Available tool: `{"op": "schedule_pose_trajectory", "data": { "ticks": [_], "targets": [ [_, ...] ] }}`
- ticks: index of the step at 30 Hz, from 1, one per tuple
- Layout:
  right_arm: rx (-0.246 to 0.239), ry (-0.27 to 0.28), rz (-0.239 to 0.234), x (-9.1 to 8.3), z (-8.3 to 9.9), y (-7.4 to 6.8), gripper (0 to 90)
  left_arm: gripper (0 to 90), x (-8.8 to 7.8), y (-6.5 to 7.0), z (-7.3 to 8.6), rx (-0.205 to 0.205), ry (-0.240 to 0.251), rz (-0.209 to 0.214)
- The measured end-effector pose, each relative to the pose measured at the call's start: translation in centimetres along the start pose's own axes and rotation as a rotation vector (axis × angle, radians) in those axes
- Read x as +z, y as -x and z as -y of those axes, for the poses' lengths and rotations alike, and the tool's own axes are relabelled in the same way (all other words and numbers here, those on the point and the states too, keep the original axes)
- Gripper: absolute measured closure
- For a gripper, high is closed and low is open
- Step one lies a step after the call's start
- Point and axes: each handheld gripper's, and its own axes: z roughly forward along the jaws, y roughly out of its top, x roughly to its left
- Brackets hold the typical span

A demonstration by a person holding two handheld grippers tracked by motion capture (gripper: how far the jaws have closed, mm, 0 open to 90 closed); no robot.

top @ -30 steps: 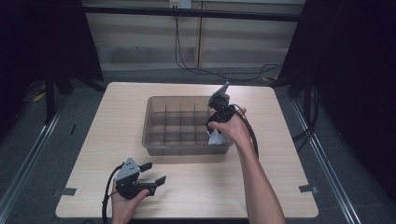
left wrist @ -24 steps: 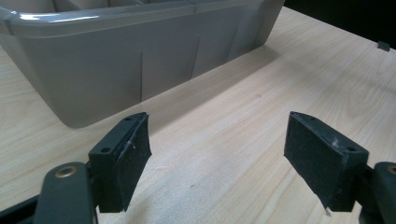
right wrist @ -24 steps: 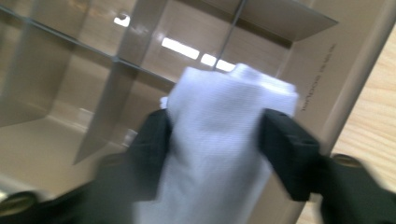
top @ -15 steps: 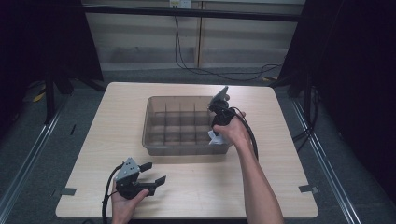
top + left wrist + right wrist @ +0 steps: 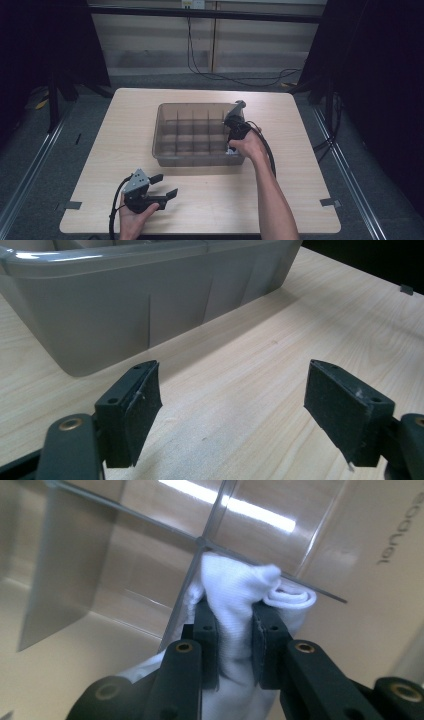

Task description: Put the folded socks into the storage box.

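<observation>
A translucent grey divided bin (image 5: 197, 135) stands in the middle of the wooden surface (image 5: 300, 165). The right hand-held gripper (image 5: 235, 630) reaches down into a compartment at the bin's near right corner, its jaws just having been closing and now clenched on a white cloth (image 5: 235, 590), perhaps a rolled sock, that presses against the thin dividers there. The bin's other compartments look empty, though the tinted walls make that hard to judge. The left hand-held gripper (image 5: 232, 405) rests released near the surface's front edge, nothing between its jaws.
</observation>
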Motion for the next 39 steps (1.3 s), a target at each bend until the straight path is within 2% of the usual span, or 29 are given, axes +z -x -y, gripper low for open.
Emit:
{"op": "schedule_pose_trajectory", "data": {
  "ticks": [3, 6, 8, 10, 13, 16, 18, 23, 25, 27, 28, 29, 32, 35, 39],
  "targets": [
    [-0.006, -0.018, 0.05, 0.4, -0.3, -0.7, 76.3, 22.4, 0.0, 0.1, 0.0, -0.001, -0.002, -0.001],
    [-0.004, -0.018, 0.051, 0.5, -0.4, -0.7, 76.3, 22.4, 0.0, 0.0, 0.0, 0.004, -0.009, 0.002],
    [-0.02, -0.019, 0.088, 0.5, -0.4, -1.3, 75.8, 22.4, 0.0, 0.0, 0.0, 0.004, -0.008, 0.0],
    [-0.029, 0.006, 0.101, 0.5, -0.3, -1.4, 74.7, 22.4, 0.0, 0.0, 0.0, 0.005, -0.007, 0.0],
    [-0.051, 0.054, 0.101, 0.4, 0.2, -1.3, 71.7, 22.5, 0.0, 0.0, 0.0, -0.001, -0.005, 0.004],
    [-0.046, 0.104, 0.065, 0.0, 0.8, -0.7, 67.7, 22.5, 0.0, 0.0, 0.0, 0.001, -0.004, 0.003],
    [-0.046, 0.114, 0.059, -0.1, 1.0, -0.6, 66.4, 22.5, 0.0, 0.1, 0.0, 0.0, -0.003, 0.0],
    [-0.064, 0.161, 0.081, -1.1, 1.6, -0.8, 56.4, 22.5, 0.0, 0.0, 0.0, 0.004, -0.005, -0.002],
    [-0.061, 0.187, 0.064, -1.5, 2.0, -0.5, 54.6, 22.5, 0.0, 0.0, 0.0, 0.001, 0.0, -0.001],
    [-0.05, 0.236, 0.006, -1.9, 2.6, 0.0, 54.2, 22.5, 0.0, 0.0, 0.0, 0.001, -0.001, -0.003],
    [-0.065, 0.261, -0.01, -2.2, 3.0, 0.2, 51.8, 22.5, 0.0, 0.0, 0.0, 0.001, -0.001, -0.003],
    [-0.065, 0.261, -0.01, -2.2, 3.0, 0.2, 51.8, 22.5, 0.0, 0.0, 0.0, 0.001, -0.002, -0.002],
    [-0.084, 0.31, -0.029, -2.6, 3.5, 0.2, 44.8, 22.5, 0.0, 0.0, 0.0, -0.001, 0.003, -0.007],
    [-0.093, 0.372, -0.083, -2.9, 4.2, 0.5, 38.7, 23.0, 0.0, 0.0, 0.0, -0.011, 0.004, -0.008],
    [-0.106, 0.459, -0.11, -3.2, 5.0, 0.7, 29.8, 24.6, -0.1, 0.0, 0.0, -0.013, 0.003, -0.006]
  ]
}}
